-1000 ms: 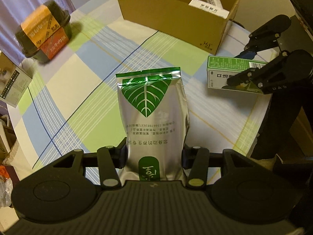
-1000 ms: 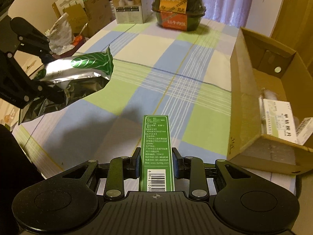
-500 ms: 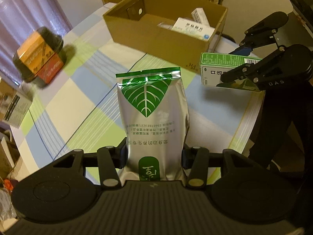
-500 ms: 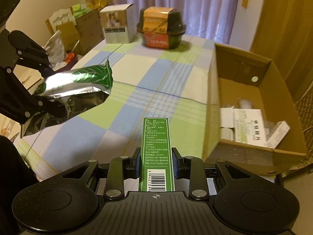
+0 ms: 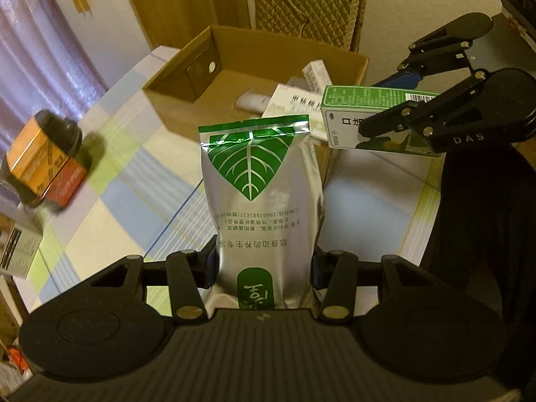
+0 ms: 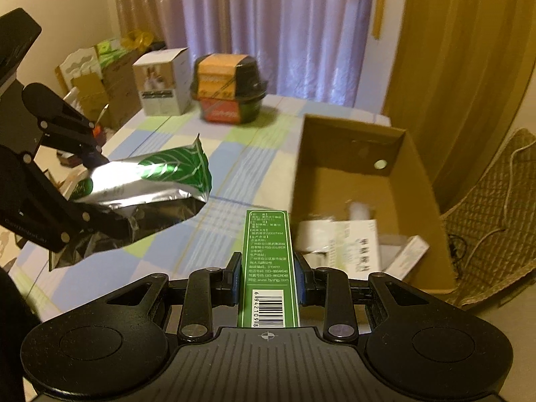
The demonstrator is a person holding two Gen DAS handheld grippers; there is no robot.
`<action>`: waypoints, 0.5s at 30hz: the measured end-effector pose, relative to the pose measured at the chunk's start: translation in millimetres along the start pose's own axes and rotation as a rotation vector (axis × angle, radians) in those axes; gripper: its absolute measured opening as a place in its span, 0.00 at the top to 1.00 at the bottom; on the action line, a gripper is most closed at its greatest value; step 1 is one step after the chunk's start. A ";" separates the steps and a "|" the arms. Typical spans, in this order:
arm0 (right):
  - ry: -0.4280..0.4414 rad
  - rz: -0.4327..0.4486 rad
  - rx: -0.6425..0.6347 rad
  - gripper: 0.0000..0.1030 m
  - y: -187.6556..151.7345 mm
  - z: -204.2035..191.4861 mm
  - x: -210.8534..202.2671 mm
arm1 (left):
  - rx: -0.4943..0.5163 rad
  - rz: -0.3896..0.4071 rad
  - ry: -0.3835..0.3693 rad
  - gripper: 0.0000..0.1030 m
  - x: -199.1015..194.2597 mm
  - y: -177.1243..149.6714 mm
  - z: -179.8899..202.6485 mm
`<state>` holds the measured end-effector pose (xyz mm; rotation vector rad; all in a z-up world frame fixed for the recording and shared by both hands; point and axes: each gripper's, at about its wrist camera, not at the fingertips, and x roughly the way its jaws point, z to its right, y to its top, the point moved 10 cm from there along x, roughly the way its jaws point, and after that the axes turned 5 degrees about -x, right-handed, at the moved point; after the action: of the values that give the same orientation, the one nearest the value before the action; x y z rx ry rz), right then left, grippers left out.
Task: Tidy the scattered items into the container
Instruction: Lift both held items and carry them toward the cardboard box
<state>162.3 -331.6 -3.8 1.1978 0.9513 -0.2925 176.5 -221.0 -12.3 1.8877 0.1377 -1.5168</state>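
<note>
Holding one item each, both grippers are raised above the table (image 6: 234, 167) and near the cardboard box (image 5: 348, 62), which sits at the far right of the checked cloth with several white cartons already inside. The left gripper (image 5: 264, 268) is clamped on the lower end of the silver foil pouch (image 5: 264, 181), its fingers spread about as wide as the pouch and pressing on both side edges. I judge this pouch to be light, soft and a little slippery, because the foil is shiny and wrinkles in the right wrist view; a hold low on the filled body seems safer than one on the thin sealed top, and too much pressure could crush it. The right gripper (image 6: 268, 276) is closed on the green carton (image 6: 268, 261), with the fingers nearly together against its two narrow long sides, close to the barcode end. This carton looks stiff and light, so it should keep its shape and drop cleanly. Its far end points toward the near left corner of the box. A black and orange bowl (image 6: 229, 88) and a white box (image 6: 162, 82) remain on the far part of the table.
</note>
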 end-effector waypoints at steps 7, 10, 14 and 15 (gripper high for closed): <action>-0.038 0.012 0.020 0.68 5.3 35.9 -0.5 | 0.011 0.011 -0.022 0.57 13.3 32.3 11.6; -0.052 0.014 0.029 0.68 7.4 50.9 1.0 | 0.014 0.014 -0.029 0.57 19.8 44.7 14.8; -0.072 0.021 0.049 0.68 11.8 72.7 2.1 | 0.015 0.018 -0.037 0.57 27.9 60.1 17.0; -0.077 0.024 0.055 0.68 13.4 78.7 2.1 | 0.015 0.019 -0.038 0.57 29.8 63.8 17.5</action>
<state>209.1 -395.3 7.2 1.2390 0.8665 -0.3450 202.5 -288.7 -11.4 1.8653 0.0913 -1.5441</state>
